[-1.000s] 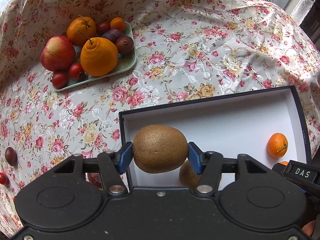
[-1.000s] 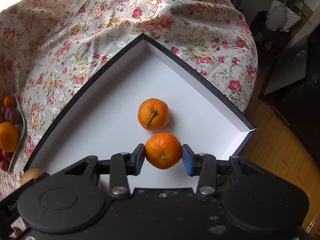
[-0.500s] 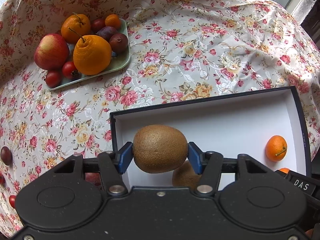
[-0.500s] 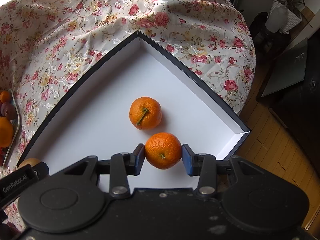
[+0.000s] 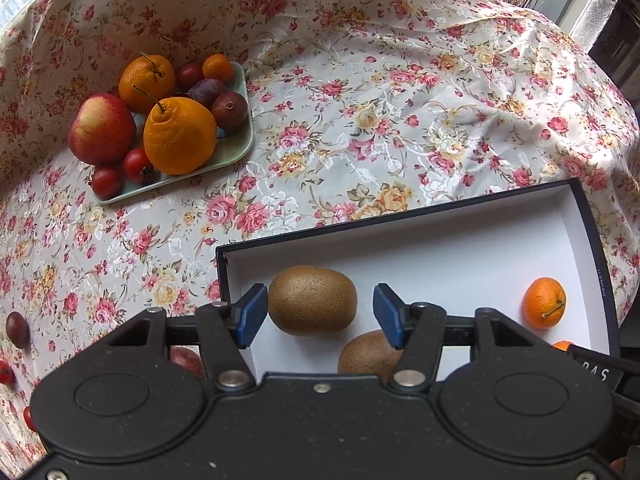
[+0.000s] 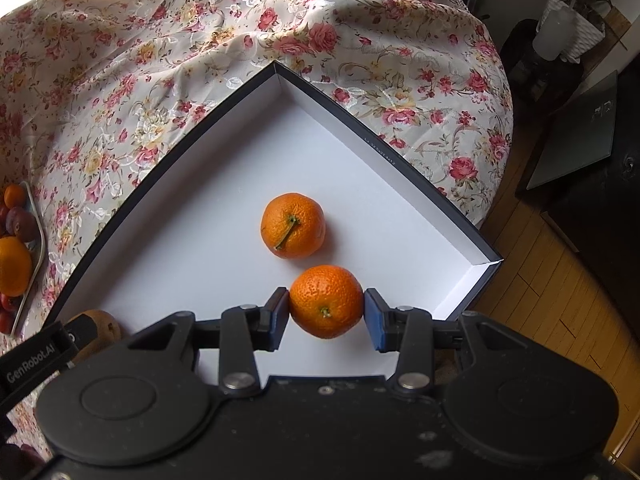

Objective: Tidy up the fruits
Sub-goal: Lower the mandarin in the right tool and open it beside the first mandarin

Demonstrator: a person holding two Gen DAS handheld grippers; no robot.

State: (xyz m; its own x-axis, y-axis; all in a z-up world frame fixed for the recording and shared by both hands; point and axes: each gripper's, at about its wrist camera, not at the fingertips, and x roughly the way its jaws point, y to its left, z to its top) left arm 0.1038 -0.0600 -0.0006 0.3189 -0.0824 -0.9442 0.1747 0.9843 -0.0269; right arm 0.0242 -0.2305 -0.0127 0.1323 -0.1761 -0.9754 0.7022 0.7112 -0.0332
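Left gripper (image 5: 318, 316): jaws apart, blue pads (image 5: 251, 316) clear of the fruit on both sides, pointing steeply down over the box.
Released kiwi (image 5: 312, 300): lying on the white floor of the box, between the left pads but touching neither; closer to the 9 o'clock pad.
Second kiwi (image 5: 368, 354): at 5 o'clock of the released kiwi, just beside it, partly hidden behind the left gripper's 3 o'clock finger.
Box (image 5: 400, 220): dark rim, white inside, at 4 o'clock of the left wrist view; lying flat on the tablecloth.
Right gripper (image 6: 326, 312): jaws clamped on a mandarin, both pads pressed against its sides.
Held mandarin (image 6: 326, 300): between the right pads, stem end facing the camera, over the box floor; cannot tell whether resting on it.
Loose mandarin (image 6: 293, 225): on the box floor at 11 o'clock of the held mandarin, near it but apart, green stem up.
Plate (image 5: 236, 148): pale green, at 10 o'clock of the left wrist view, well apart from the box.
On the plate: red apple (image 5: 102, 128) at 9 o'clock, large stemmed orange (image 5: 180, 136) in the middle, dark plums (image 5: 229, 106) at 2 o'clock, small tomatoes (image 5: 136, 164) at 7 o'clock.
Tablecloth (image 5: 360, 120): floral, pink roses on cream, under the plate and the box.
Stray plum (image 5: 17, 330): alone on the cloth at 9 o'clock, at the edge of the left wrist view.
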